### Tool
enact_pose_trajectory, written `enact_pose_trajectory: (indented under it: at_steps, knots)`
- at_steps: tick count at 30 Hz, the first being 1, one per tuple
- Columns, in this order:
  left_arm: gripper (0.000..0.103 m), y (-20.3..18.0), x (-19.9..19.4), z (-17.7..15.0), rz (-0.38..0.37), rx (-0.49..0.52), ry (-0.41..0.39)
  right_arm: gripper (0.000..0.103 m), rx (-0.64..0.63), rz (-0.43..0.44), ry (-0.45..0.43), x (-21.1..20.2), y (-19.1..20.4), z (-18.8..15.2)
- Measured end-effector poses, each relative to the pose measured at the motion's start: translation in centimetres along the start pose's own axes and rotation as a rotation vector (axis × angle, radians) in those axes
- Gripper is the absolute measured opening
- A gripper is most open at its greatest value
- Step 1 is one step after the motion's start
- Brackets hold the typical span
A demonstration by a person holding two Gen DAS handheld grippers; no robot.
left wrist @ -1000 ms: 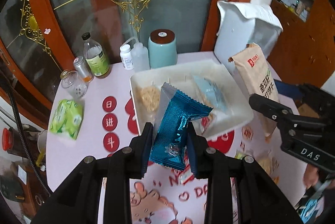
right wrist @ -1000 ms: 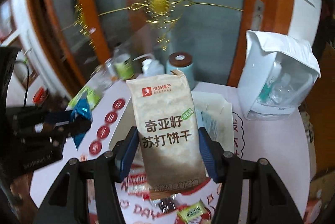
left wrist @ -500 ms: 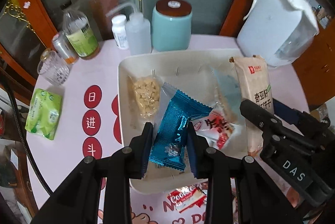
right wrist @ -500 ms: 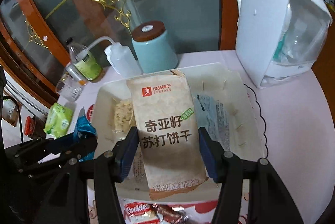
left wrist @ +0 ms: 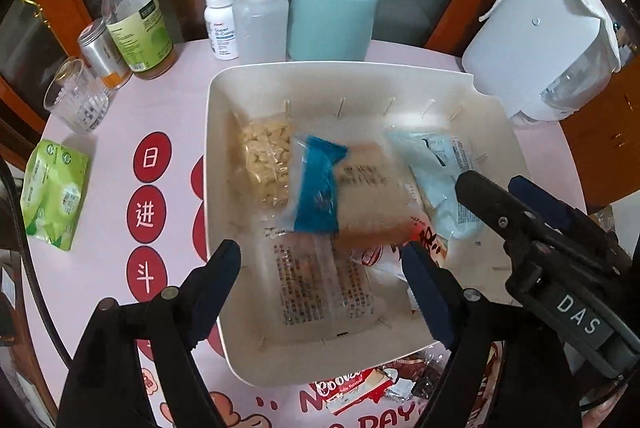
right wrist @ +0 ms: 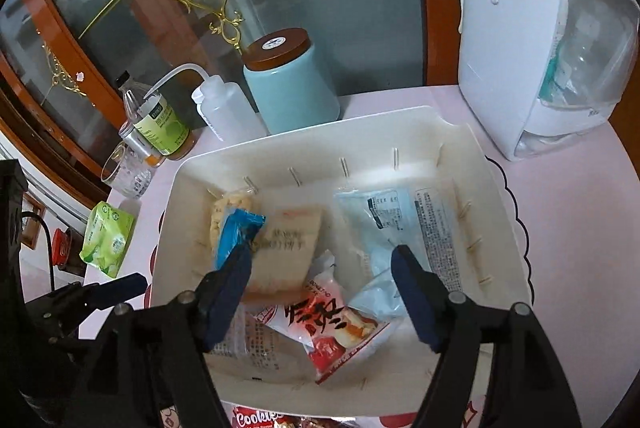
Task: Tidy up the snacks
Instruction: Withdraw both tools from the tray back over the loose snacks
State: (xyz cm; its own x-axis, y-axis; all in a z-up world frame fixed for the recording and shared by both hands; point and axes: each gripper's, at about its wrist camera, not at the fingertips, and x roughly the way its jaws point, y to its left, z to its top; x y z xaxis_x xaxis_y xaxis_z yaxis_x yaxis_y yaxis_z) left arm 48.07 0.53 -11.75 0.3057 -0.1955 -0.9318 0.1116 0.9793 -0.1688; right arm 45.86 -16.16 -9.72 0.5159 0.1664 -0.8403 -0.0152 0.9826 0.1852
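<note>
Your left gripper (left wrist: pixel 320 268) and right gripper (right wrist: pixel 320 268) have just been opening; both gape, nothing between the pads. Blue foil packet (left wrist: pixel 318 188) and beige cracker pouch (left wrist: pixel 368 196) lie just ahead in the cream plastic tray (left wrist: pixel 216 108). Risk: lowering further snags the loose wrappers, dragging them out.

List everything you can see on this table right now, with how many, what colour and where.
bin: 1, cream, table centre
blue packet: 1, in bin, blurred, on the beige cracker packet
nut bag: 1, clear, bin's left
pale blue packet: 1, bin's right
red-and-white packet: 1, bin's front
clear printed packet: 1, bin's front left
canister: 1, teal, brown lid, behind bin
squeeze bottle: 1, white, beside canister
pill bottle: 1, white
green-label bottle: 1
tin: 1, silver
glass: 1, clear
green pack: 1, table's left
white appliance: 1, right
left gripper: black, open, jaws just opened
right gripper: black, open, jaws just opened
</note>
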Motion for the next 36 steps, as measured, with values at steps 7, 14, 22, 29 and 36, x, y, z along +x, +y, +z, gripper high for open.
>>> enact_pose_trajectory:
  at_steps: [7,14,22,29,36]
  knots:
    - [0.082,0.2,-1.9,-1.4,-0.009,-0.001,-0.021,0.073,-0.013,0.001,-0.007,-1.6,-0.2,-0.8]
    - [0.082,-0.3,-5.2,-3.1,-0.018,0.026,-0.053,0.073,-0.029,-0.003,-0.018,-4.8,-0.3,-1.8]
    - [0.082,-1.6,-10.4,-5.3,-0.064,0.064,-0.110,0.073,-0.051,-0.035,-0.059,-10.5,-0.3,-3.4]
    - [0.082,-3.6,-14.2,-8.4,-0.138,0.116,-0.132,0.073,-0.083,-0.068,-0.101,-16.5,-0.1,-6.4]
    - [0.083,-6.0,-17.4,-12.3,-0.203,0.190,-0.141,0.073,-0.118,-0.135,-0.143,-22.6,-0.1,-10.7]
